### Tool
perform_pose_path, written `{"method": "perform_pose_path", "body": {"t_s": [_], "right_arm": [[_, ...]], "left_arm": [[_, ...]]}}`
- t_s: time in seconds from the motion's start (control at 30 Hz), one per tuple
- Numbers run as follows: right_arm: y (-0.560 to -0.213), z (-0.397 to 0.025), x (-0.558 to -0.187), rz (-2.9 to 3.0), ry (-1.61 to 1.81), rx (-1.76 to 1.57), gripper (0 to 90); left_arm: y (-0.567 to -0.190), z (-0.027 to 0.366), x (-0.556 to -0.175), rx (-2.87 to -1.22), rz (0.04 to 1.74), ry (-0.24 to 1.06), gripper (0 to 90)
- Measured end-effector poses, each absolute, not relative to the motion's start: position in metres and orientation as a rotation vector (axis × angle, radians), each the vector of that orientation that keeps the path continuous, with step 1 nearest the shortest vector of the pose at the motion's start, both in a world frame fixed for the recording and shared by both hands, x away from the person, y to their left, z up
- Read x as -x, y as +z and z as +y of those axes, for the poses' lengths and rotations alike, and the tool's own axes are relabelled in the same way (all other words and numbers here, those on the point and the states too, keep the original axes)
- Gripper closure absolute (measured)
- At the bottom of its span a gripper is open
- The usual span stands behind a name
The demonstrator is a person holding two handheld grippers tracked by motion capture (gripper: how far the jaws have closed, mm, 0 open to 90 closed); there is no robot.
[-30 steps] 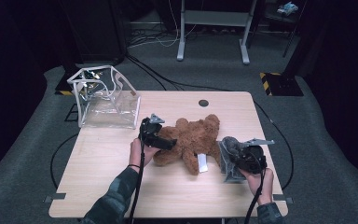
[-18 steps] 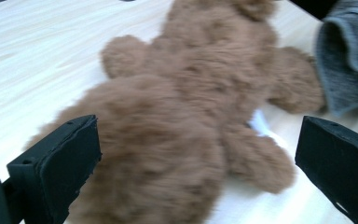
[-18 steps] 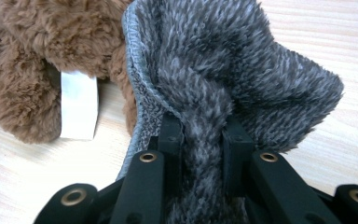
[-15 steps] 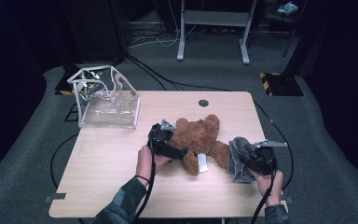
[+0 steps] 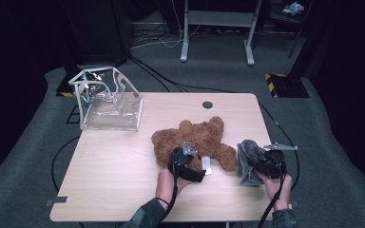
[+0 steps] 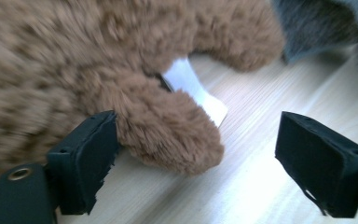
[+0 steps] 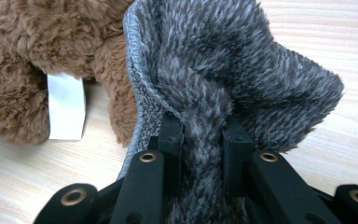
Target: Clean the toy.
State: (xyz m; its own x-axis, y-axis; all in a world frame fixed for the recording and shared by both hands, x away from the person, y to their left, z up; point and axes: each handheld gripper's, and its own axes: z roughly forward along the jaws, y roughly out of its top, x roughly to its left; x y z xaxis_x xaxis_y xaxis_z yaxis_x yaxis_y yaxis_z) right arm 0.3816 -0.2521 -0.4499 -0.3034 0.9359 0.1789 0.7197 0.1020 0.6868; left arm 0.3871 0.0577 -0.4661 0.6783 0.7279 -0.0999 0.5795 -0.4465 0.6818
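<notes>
Bear leg [image 6: 168, 135] between wide left gripper [image 6: 205, 168] jaws, table-front edge near.

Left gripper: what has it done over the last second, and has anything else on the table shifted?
The left gripper has moved from the teddy bear's far left side toward the person and rightward, and now sits open around a paw near the white tag. The right gripper stays shut on the grey fleece cloth. Bear and clear bag are roughly unmoved.

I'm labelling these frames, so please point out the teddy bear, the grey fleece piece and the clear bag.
teddy bear [image 5: 197, 137]: high view, on its brown body.
grey fleece piece [image 7: 242, 70]: right gripper view, on its fuzzy lining.
clear bag [image 5: 109, 114]: high view, on its front wall.
</notes>
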Motion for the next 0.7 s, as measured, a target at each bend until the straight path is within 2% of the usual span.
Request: {"method": "perform_pose_path", "body": {"t_s": [0.2,0.27,0.6,0.7], "right_arm": [[-0.452,-0.256,-0.383,2.074,1.016,-1.66,73.8],[-0.453,-0.256,-0.383,2.071,1.018,-1.67,73.8],[-0.455,-0.261,-0.385,2.059,1.022,-1.68,73.7],[-0.454,-0.262,-0.386,2.056,1.023,-1.689,73.8]], "left_arm": [[-0.496,0.051,-0.394,-2.162,1.088,0.302,18.2],[-0.502,0.05,-0.396,-2.156,1.109,0.314,23.4],[-0.503,0.048,-0.399,-2.109,1.099,0.429,62.5],[-0.5,0.051,-0.402,-2.117,1.062,0.443,69.8]]}}
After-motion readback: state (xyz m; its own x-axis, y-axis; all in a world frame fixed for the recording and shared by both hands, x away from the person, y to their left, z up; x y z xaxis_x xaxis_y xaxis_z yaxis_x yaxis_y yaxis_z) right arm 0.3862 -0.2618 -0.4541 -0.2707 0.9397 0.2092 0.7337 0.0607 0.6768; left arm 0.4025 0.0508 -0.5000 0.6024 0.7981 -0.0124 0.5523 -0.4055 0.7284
